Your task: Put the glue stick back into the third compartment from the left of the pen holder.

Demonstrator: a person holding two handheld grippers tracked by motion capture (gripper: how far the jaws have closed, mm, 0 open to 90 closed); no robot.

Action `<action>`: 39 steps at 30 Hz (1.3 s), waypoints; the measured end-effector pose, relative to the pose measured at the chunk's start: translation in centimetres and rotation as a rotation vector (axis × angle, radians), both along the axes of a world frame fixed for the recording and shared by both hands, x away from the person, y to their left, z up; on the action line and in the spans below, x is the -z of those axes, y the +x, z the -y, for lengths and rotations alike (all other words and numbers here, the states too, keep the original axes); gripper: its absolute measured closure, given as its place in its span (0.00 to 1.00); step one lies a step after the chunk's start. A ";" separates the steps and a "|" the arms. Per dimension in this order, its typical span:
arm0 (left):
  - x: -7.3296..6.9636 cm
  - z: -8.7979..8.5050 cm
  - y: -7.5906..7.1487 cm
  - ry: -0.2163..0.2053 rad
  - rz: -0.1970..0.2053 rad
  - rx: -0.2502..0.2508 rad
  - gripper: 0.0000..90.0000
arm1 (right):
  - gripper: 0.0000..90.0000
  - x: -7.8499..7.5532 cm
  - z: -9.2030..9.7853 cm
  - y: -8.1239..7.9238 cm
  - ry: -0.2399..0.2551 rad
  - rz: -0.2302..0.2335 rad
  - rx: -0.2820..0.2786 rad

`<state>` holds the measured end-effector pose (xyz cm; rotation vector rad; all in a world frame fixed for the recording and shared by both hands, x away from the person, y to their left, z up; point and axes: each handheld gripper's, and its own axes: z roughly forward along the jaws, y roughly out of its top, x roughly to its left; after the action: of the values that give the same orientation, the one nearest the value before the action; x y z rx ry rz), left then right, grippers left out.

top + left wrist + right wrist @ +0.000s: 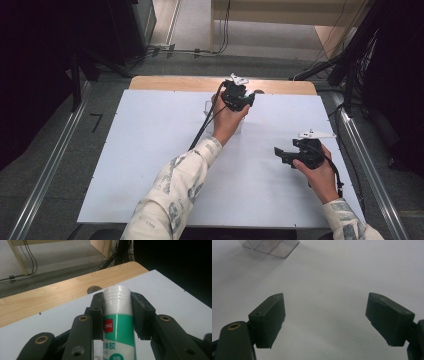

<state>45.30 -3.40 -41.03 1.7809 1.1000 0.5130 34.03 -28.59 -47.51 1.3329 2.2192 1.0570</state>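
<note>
My left gripper [117, 312] clamps the white-and-green glue stick tube [119, 325]; my right gripper [325, 322] hovers wide open above the white tabletop [332, 275].

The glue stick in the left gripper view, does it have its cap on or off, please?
Off: the glue stick shows a bare white threaded neck at its top, clamped between the left hand-held gripper jaws.

Your sleeves [175, 192] are cream with a grey-blue print. Both grippers are black: the left gripper [117, 312] shows brass-ringed screw holes on its arms, the right gripper [325, 320] blocky pads. Each carries a pale three-cornered plate [316, 134] and trails a black cable [206, 125].
</note>
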 end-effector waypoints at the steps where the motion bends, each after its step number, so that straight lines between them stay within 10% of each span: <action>1: 0.0 0.0 0.1 0.003 0.000 -0.002 0.73 | 0.16 0.0 0.0 0.0 0.001 0.000 0.001; 39: 0.1 0.0 1.2 -0.008 -0.022 -0.022 0.73 | 0.16 0.0 0.2 0.0 0.007 -0.002 -0.002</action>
<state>46.46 -3.35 -41.13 1.7729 1.1369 0.5028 34.07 -28.75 -47.49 1.3358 2.2210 1.0649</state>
